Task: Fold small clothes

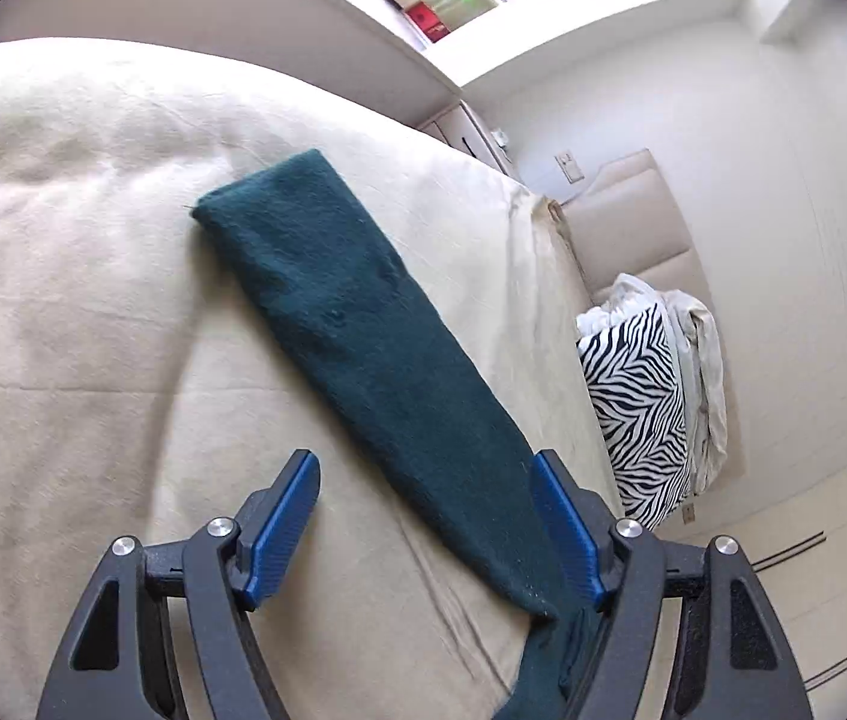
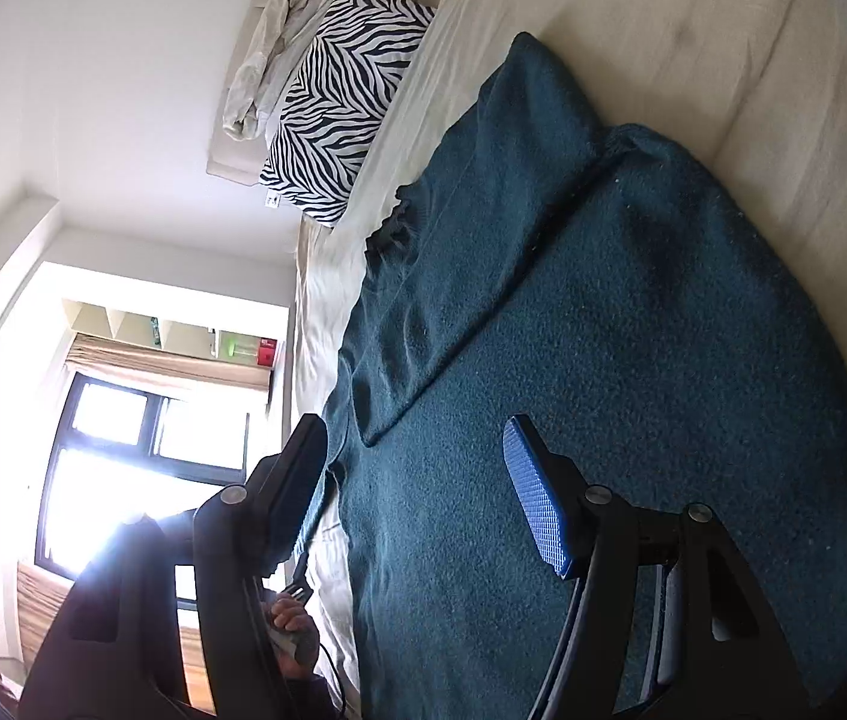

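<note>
A cream bedsheet (image 1: 93, 300) covers the mattress, and a zebra-print pillow (image 1: 639, 414) leans against the padded beige headboard (image 1: 633, 210) beside a crumpled pale blanket (image 1: 702, 360). Wall shelves (image 2: 171, 330) hang above a bright dark-framed window (image 2: 123, 432).

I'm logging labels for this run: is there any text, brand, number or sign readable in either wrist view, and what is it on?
No text can be read in either view.
Red box on the wall shelf: it may carry markings, but they are too small and blurred to read.
Teal garment: no tag or print shows.
Zebra-print pillow: pattern only.
Wall plate: no lettering visible.
</note>
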Available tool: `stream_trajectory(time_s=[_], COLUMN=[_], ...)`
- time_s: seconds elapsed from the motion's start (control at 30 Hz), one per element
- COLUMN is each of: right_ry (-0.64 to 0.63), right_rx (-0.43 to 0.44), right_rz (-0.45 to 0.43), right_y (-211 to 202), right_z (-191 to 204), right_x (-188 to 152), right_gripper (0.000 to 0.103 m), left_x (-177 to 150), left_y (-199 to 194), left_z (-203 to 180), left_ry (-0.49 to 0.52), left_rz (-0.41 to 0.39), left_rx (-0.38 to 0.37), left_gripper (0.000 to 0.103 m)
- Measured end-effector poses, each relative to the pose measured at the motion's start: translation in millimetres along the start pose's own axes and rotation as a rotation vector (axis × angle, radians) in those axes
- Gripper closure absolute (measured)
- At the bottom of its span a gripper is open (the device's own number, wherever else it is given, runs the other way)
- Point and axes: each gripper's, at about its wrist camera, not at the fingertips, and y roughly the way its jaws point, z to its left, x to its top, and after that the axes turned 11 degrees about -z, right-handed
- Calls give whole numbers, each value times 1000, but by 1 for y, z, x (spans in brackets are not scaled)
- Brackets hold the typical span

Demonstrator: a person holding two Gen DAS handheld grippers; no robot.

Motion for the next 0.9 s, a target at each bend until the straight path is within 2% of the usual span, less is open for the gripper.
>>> stream_trajectory(time_s=[0.07,0.13,0.2,0.3,0.37,0.4,0.43,0.47,0.53,0.63,0.7,0.77,0.83,0.87,0.9], right_ry=[-5,-17,-28,-37,-38,-38,-37,-34,-29,-17,-12,-14,-44,-67,-89], right_rx=[3,0,-6,-15,-23,-25,-27,-30,-35,-40,-41,-42,-46,-56,-64], right_rz=[14,24,28,25,14,10,6,2,-4,-2,5,14,27,34,46], right_y=[8,12,13,11,6,3,2,0,0,5,10,19,30,37,45], right_z=[9,16,22,29,29,28,27,25,21,14,12,12,19,24,29], right_x=[-11,-19,-26,-29,-29,-28,-28,-26,-23,-22,-22,-21,-19,-18,-16], right_gripper=[42,42,42,42,42,42,42,42,42,42,42,42,42,42,42], left_x=[16,23,30,41,49,50,50,46,32,-20,-85,-164,-242,-273,-297], left_y=[-1,9,20,42,54,59,63,63,61,56,54,45,34,32,33], left_z=[25,36,34,27,24,20,15,5,-29,-106,-164,-205,-222,-223,-218], left_ry=[-110,-164,-159,-145,-124,-111,-87,-47,98,417,696,1007,1282,1377,1440], left_rz=[-27,-25,-39,-46,-38,-32,-25,-23,-26,-5,29,13,-54,-66,-53], left_rx=[2,-11,-11,7,30,46,60,71,62,4,-41,-66,-58,-55,-57], left_gripper=[29,31,33,44,65,71,83,90,91,91,91,91,90,85,84])
